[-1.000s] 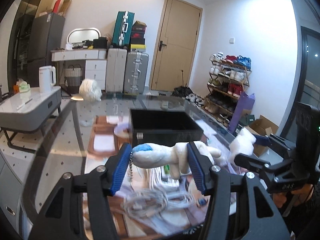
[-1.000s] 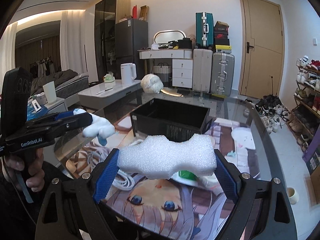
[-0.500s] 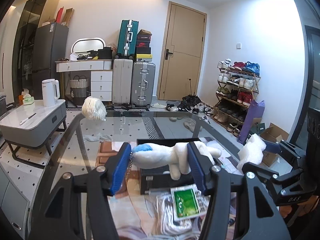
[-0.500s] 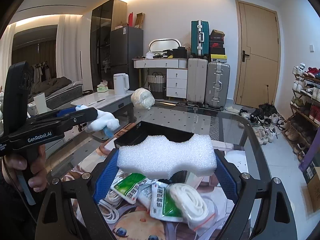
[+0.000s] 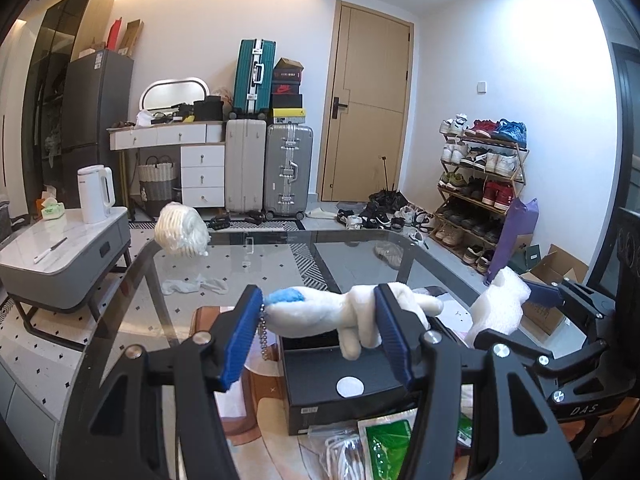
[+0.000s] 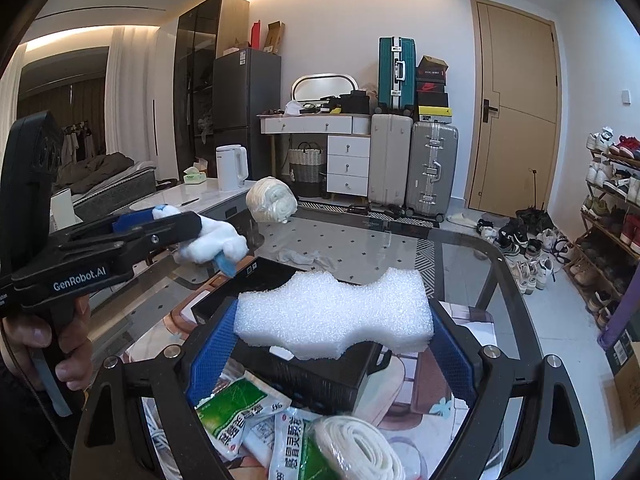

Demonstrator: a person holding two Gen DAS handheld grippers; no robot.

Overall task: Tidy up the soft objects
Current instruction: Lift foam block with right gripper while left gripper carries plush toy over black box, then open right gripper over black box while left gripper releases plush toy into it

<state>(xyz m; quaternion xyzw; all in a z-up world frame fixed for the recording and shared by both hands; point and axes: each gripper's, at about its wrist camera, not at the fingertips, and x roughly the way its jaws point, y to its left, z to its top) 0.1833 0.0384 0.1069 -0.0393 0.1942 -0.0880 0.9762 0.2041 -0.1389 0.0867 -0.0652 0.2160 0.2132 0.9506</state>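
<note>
Currently: left tool (image 5: pixel 318 334) clamped on white plush toy (image 5: pixel 344 314), held above open black box (image 5: pixel 344 384). Right tool (image 6: pixel 332 344) clamped on white foam block (image 6: pixel 334 314), likewise raised over black box, near its front wall. Below both tools, on glass counter (image 5: pixel 240 256): green sachets (image 6: pixel 236 400) and coiled white cord (image 6: pixel 360 448), just in front of box. Farther out: white yarn ball (image 5: pixel 180 230) at far counter edge.

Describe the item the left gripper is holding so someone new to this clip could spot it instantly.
Start at the glass table, then the black box on it. Above the box, the left gripper clamps a white plush toy. Unlike the foam block nearby, it has a blue tip and a dangling bead chain.
</note>
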